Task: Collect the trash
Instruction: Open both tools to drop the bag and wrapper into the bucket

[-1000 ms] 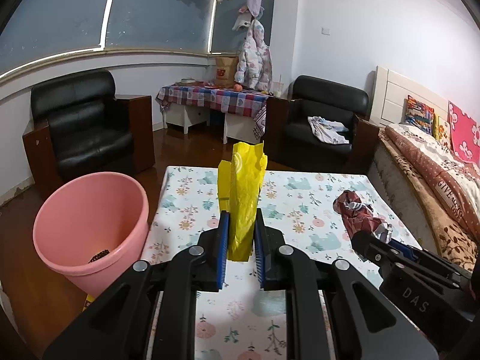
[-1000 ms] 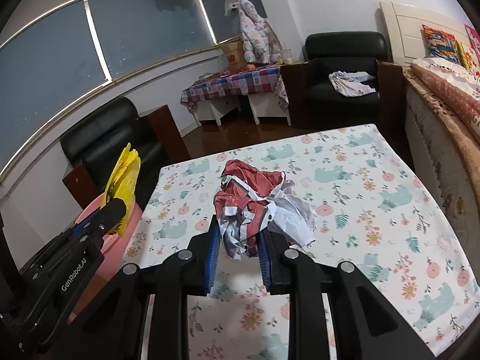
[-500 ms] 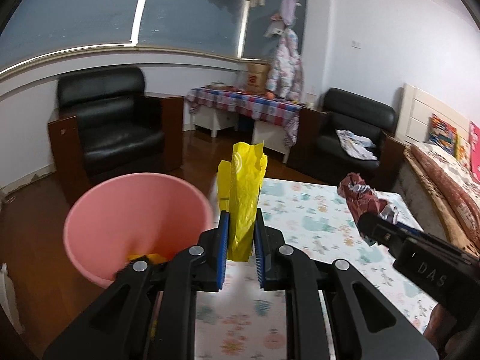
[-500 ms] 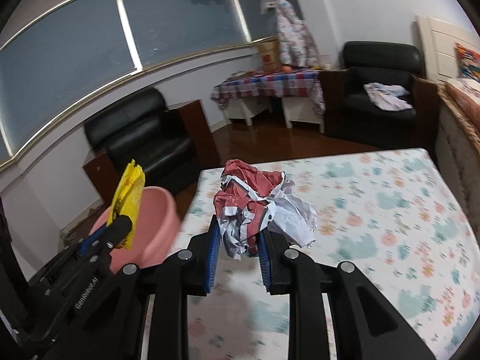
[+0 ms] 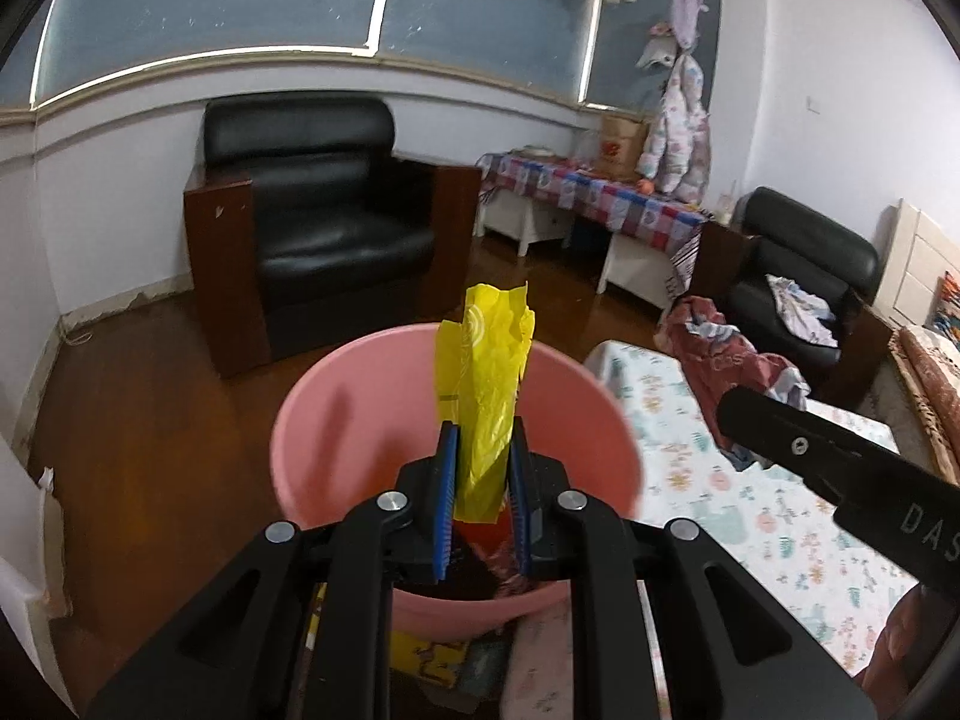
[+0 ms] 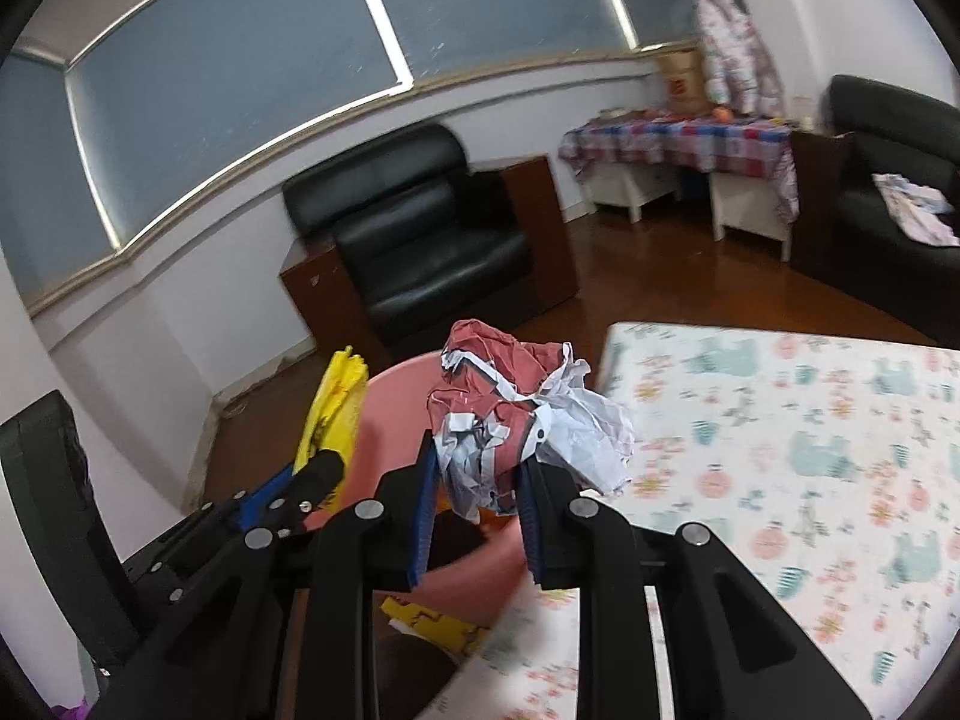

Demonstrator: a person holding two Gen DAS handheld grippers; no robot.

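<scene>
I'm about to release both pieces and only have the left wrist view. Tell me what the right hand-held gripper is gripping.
Observer: The right hand-held gripper has its blue pads pressed on a crumpled red-and-white wad.
Operator: Say where that wad sits against the bin.
Observer: In the right wrist view it shows in front of the pink bin, on the side nearest the table. I cannot tell whether it is fully over the opening.
Operator: Report anything sticking out.
Observer: A white paper lobe bulges past the right-side finger, toward the table edge.
</scene>
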